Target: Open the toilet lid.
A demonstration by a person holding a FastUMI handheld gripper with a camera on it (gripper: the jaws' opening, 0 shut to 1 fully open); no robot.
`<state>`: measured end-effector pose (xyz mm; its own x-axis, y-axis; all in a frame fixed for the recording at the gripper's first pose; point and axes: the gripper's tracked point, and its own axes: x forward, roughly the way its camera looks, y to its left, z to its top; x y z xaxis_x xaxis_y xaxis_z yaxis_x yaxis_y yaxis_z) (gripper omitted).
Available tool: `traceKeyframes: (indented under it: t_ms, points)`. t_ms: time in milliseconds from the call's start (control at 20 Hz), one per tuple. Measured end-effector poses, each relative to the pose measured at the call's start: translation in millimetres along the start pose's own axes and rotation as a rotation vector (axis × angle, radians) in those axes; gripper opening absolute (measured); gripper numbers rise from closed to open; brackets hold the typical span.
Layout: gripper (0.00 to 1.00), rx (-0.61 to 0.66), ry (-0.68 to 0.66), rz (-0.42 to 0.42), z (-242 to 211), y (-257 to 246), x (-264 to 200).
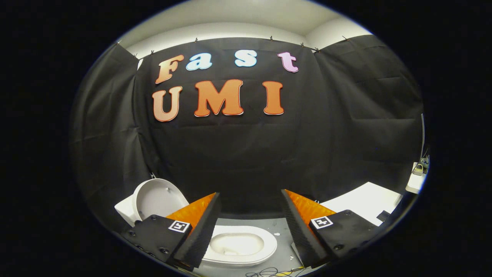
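We hold the gripper point(250, 219) with its fingers spread wide and nothing between them. The toilet lid point(155, 198) already stands raised at the lower left of the frame, leaning back over the tank point(125, 211), just beyond our left finger. The bowl and seat point(242, 246) lie low in the centre, in the gap between the fingers and slightly below them. We judge the lid open, so what remains is drawing clear up and to the right
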<state>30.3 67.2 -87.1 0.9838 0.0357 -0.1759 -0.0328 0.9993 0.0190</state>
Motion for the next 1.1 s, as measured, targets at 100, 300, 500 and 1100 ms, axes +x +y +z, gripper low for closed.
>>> traceKeyframes:
  t_ms: [100, 300, 500, 1100]
  points:
    - [0.99, 0.006, -0.002, -0.003, -0.1, -3.4, -0.2]
    - [0.99, 0.004, -0.002, -0.007, 2.1, -6.2, -1.2]
    - [0.99, 0.009, -0.004, -0.004, 2.4, -3.5, 0.0]
    - [0.99, 0.012, 0.004, -0.002, 0.4, -2.9, 2.0]
